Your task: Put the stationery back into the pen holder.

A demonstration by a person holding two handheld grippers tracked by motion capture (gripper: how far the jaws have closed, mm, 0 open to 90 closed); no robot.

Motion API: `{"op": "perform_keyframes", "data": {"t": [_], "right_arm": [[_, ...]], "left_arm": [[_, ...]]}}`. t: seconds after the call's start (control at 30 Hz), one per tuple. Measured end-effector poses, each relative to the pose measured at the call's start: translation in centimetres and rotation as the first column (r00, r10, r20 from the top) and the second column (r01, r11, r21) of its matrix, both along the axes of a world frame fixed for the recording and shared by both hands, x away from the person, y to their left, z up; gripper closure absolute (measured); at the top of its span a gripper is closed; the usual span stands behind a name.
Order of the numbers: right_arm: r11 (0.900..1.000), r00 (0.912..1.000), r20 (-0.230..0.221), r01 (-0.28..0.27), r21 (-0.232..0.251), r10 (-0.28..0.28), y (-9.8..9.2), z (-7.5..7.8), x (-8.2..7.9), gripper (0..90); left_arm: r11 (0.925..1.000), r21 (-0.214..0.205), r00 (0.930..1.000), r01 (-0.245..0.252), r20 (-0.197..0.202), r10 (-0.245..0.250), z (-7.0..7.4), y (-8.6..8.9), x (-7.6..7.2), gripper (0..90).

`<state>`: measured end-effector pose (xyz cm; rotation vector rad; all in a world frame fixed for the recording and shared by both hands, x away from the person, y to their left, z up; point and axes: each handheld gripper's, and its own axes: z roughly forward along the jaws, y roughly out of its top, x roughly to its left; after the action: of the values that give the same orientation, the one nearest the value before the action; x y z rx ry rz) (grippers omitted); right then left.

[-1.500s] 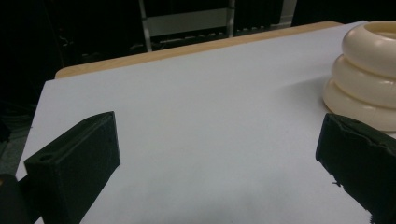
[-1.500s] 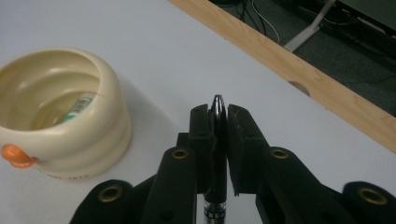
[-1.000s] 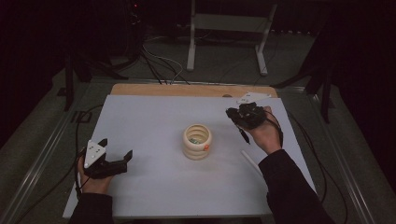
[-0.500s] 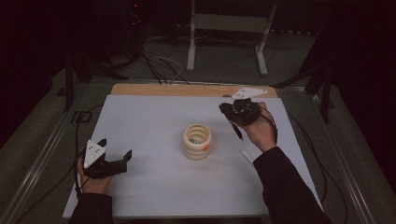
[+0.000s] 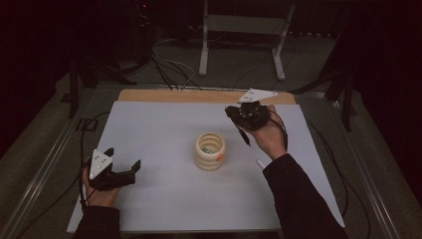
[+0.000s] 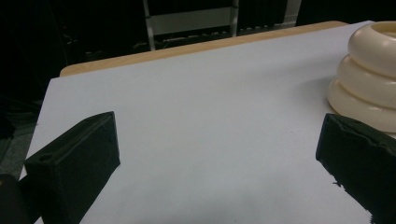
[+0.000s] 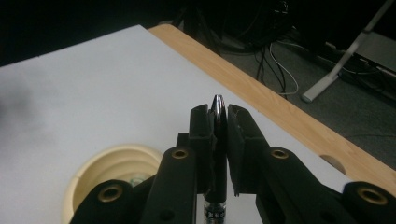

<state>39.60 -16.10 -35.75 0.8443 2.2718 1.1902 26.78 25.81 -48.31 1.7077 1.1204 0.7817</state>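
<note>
- Above the table's far right part, the right gripper [image 5: 238,115] was held up off the sheet [image 5: 164,134], its jaws closed tight on a pen [image 7: 218,140].
- From the right gripper view, the pen's metal tip stuck out just past the jaw ends, and the barrel ran back down between them.
- From the high view, the rest of the pen hung down and toward the person below the hand, clear of the sheet.
- Near the middle of the sheet stood a cream ribbed holder [image 5: 209,151], upright, mouth up, with something small and greenish inside that I could not make out.
- The pen was near the holder but apart from it, up and to its right and not over its mouth.
- At the near left, the left gripper [image 5: 124,169] rested low by the sheet's edge, jaws wide apart with nothing between them, pointed toward the holder.
- By my reading, the pick-up was done and the pen was in the air.
- Left to do, likely: bring the pen over the holder's mouth, tip it upright and let it drop in.
</note>
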Motion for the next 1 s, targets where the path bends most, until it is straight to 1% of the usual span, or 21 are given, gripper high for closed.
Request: {"op": "perform_keyframes", "data": {"t": [0.13,0.43,0.6,0.7,0.93,1.0], "right_arm": [[0.9998,1.0,0.002,-0.006,0.018,0.006,0.6,0.2,0.2,81.5],[0.9993,0.9997,0.013,-0.021,0.029,0.021,2.1,0.4,0.6,81.5],[0.9986,0.9996,0.011,-0.025,0.047,0.025,2.8,0.4,0.7,81.5],[0.9979,0.9995,0.01,-0.03,0.058,0.029,3.2,0.5,0.7,81.5],[0.9954,0.9989,0.024,-0.043,0.085,0.041,4.1,1.1,0.5,81.5],[0.9951,0.9985,0.028,-0.049,0.086,0.046,4.3,1.2,0.5,81.5]], "left_arm": [[1.0,0.001,1.0,0.003,-0.001,-0.003,0.0,0.0,0.0,0.1],[1.0,0.0,1.0,0.001,-0.001,-0.001,0.0,0.1,0.0,0.1],[1.0,0.0,1.0,0.002,-0.001,-0.002,0.0,0.1,0.0,0.1],[1.0,0.0,1.0,0.002,-0.001,-0.002,0.0,0.1,0.0,0.1],[1.0,0.0,1.0,0.003,-0.001,-0.003,0.0,0.1,0.0,0.1],[1.0,0.0,1.0,0.003,-0.001,-0.003,0.0,0.1,0.0,0.1]]}}
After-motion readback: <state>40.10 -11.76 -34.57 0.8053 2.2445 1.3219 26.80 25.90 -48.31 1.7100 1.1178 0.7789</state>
